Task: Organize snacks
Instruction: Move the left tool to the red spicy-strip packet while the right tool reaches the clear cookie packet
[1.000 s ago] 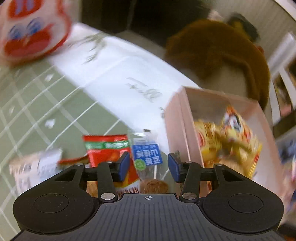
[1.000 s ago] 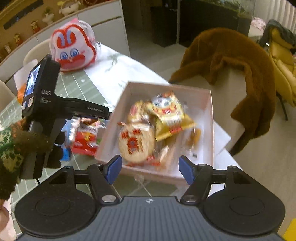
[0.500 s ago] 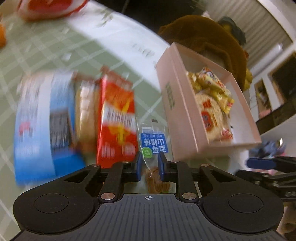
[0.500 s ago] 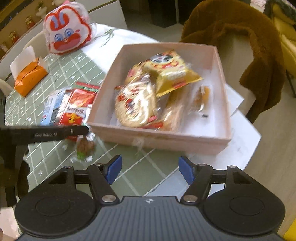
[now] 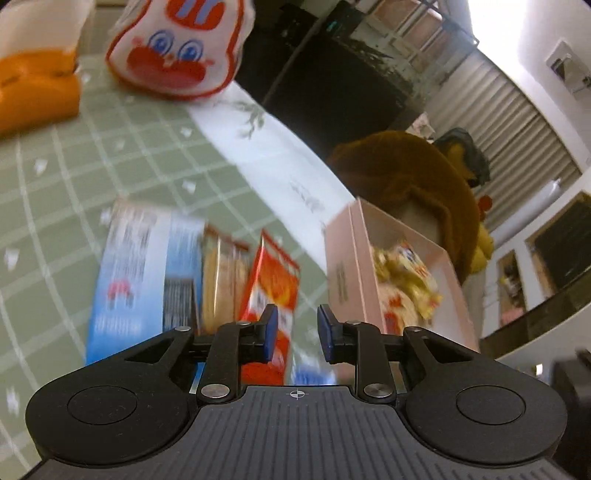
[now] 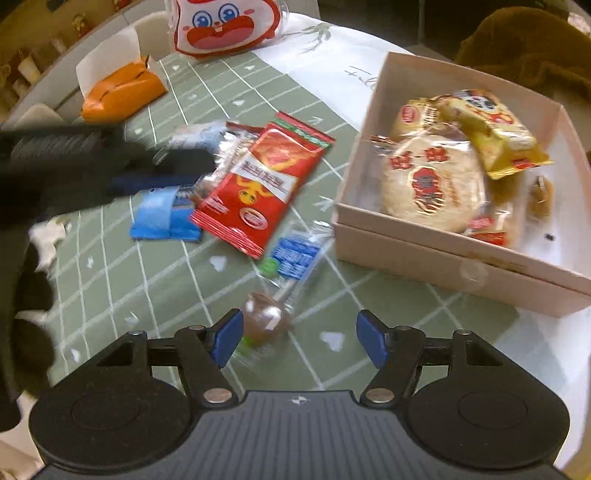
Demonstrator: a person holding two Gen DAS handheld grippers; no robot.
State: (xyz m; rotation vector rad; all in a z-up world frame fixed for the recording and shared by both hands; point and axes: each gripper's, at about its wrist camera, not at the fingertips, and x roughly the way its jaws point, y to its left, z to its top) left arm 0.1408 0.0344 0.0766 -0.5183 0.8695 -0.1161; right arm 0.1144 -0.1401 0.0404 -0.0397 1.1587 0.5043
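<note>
A pink box (image 6: 424, 254) holds several wrapped snacks, a round rice cracker (image 6: 432, 184) among them. Left of it on the green mat lie a red packet (image 6: 266, 177), a blue packet (image 6: 162, 218) and a clear-wrapped snack with a blue label (image 6: 291, 258). My right gripper (image 6: 299, 338) hangs open just above that snack's brown end. My left gripper (image 5: 294, 332) has its jaws opening with nothing between them; the red packet (image 5: 273, 291) and the pink box (image 5: 343, 280) lie beyond it. The blue-labelled snack (image 5: 310, 373) shows blurred under its fingers.
A rabbit-face bag (image 6: 225, 26) and an orange tissue pack (image 6: 122, 88) sit at the far side of the table. A brown fur coat (image 5: 406, 177) hangs on a chair behind the box. The left tool's black body (image 6: 74, 155) crosses the mat at the left.
My left gripper shut on the blue-labelled snack, dragged it toward the near side, then let it go and lifted. My right gripper sank toward the table, over that snack.
</note>
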